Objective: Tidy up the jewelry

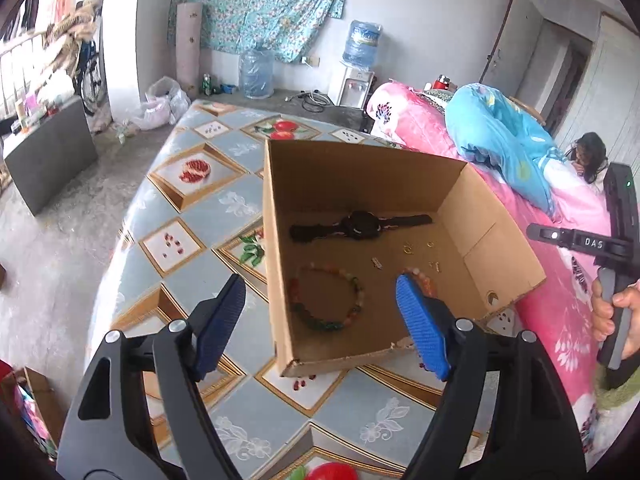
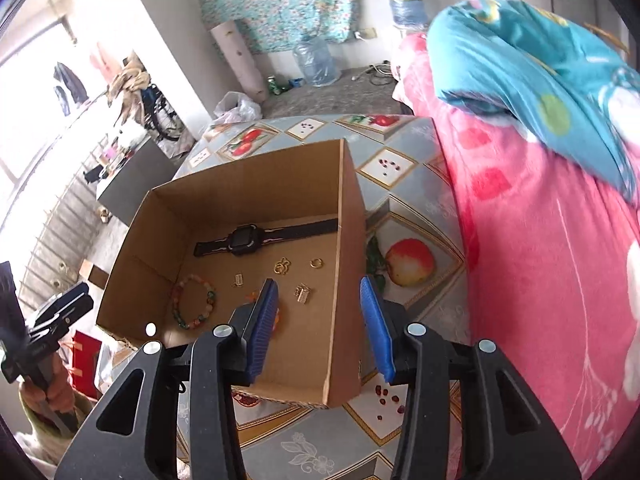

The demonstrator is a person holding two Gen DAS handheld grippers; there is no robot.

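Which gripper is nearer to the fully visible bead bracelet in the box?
Left, probably. The left gripper frames the bead bracelet between open jaws; the right gripper sits beside it, straddling the cardboard box wall.

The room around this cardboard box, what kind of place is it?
Likely a lived-in bedroom at home: a pink floral blanket on a bed beside the table, a white water dispenser with its blue bottle, and a flowered turquoise cloth pinned to the wall.

So I'm counting one cardboard box sitting on the table. Lying inside it: one black watch, two beaded bracelets, one in full view and one peeking out behind a claw, plus about five little gold pieces. Two water jugs are standing by the wall.
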